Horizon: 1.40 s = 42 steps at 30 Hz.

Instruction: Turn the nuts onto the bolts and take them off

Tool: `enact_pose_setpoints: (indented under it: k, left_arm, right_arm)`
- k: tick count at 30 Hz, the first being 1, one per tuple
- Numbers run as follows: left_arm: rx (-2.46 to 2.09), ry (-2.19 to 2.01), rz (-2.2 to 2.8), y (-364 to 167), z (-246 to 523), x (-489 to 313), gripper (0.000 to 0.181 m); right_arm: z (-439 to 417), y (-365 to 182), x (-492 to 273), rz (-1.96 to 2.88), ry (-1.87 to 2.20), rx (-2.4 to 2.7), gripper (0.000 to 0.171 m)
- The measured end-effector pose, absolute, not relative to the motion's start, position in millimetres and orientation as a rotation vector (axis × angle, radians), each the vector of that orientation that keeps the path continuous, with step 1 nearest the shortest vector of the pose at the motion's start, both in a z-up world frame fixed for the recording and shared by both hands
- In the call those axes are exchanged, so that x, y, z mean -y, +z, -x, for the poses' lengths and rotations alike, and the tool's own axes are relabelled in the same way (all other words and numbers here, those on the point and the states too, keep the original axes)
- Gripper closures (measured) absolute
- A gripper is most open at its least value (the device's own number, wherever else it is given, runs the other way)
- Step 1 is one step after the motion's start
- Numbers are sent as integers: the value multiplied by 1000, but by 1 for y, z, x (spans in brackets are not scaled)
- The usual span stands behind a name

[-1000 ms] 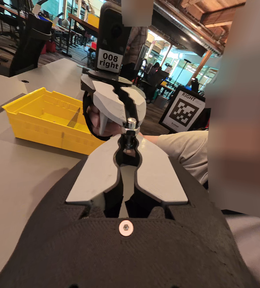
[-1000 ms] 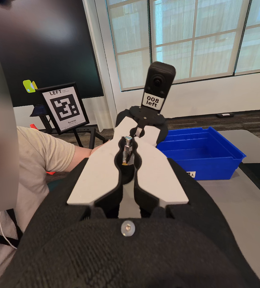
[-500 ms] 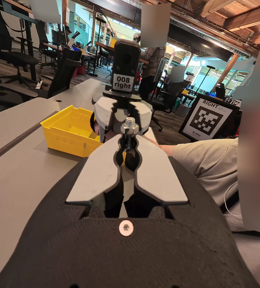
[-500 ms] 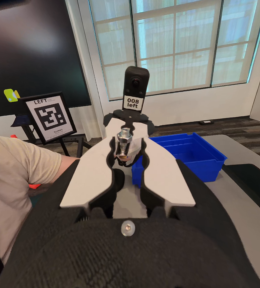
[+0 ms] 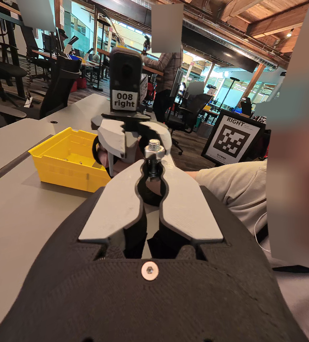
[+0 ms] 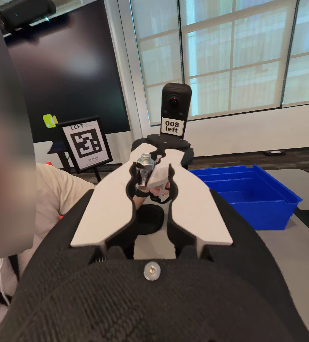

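A silver bolt [image 5: 153, 169] stands upright, its lower shank clamped between the tips of my left gripper [image 5: 152, 164], which is shut on it. A hex nut [image 5: 154, 152] sits on the thread near the bolt's top end. My right gripper [image 5: 142, 148] faces the left one from behind the bolt, jaws open. In the right wrist view the nut [image 6: 145, 163] and bolt [image 6: 142, 177] lie inside the open right gripper [image 6: 151, 166], close to its left finger. The left gripper [image 6: 150, 179] shows beyond, partly hidden.
A yellow bin [image 5: 66, 166] with a few small parts sits on the grey table [image 5: 20, 212] to the left. A blue bin [image 6: 251, 203] sits on the table to the right. Framed marker signs [image 5: 231, 140] [image 6: 86, 144] stand behind. A person's sleeve [image 5: 233, 185] is close by. My left and right fingertips are right by each other.
The right gripper, shut around the nut a second ago, has opened wide and turned back upright. The left gripper keeps hold of the bolt.
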<state>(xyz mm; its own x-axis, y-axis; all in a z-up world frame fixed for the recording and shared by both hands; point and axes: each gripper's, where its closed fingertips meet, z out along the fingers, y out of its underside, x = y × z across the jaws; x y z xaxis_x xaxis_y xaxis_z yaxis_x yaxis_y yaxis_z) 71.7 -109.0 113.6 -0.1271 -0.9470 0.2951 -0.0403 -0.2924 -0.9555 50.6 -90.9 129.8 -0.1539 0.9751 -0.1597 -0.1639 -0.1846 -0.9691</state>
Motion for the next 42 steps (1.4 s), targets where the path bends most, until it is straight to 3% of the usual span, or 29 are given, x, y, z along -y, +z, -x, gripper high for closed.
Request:
enact_pose_setpoints:
  k: [4,13,15,25,27,42]
  left_arm:
    - [-1167,-1552,1357,119,-69,113,172]
    - [-1179,-1567,1354,119,-72,118,172]
    - [-1181,-1606,1340,123,-69,120,172]
    - [-1190,-1551,1381,114,-75,118,172]
    - [-1187,-1577,1366,117,-72,118,172]
    - [-1215,-1543,1354,121,-71,126,172]
  right_arm:
    - [-61,134,81,1120,1607,1019,140]
    - [-55,133,91,1118,1593,1068,129]
    - [-58,132,82,1144,1602,1036,136]
    - [-56,134,91,1121,1563,1079,128]
    - [-63,134,78,1156,1598,1019,136]
    - [-59,136,106,1082,1611,1160,133]
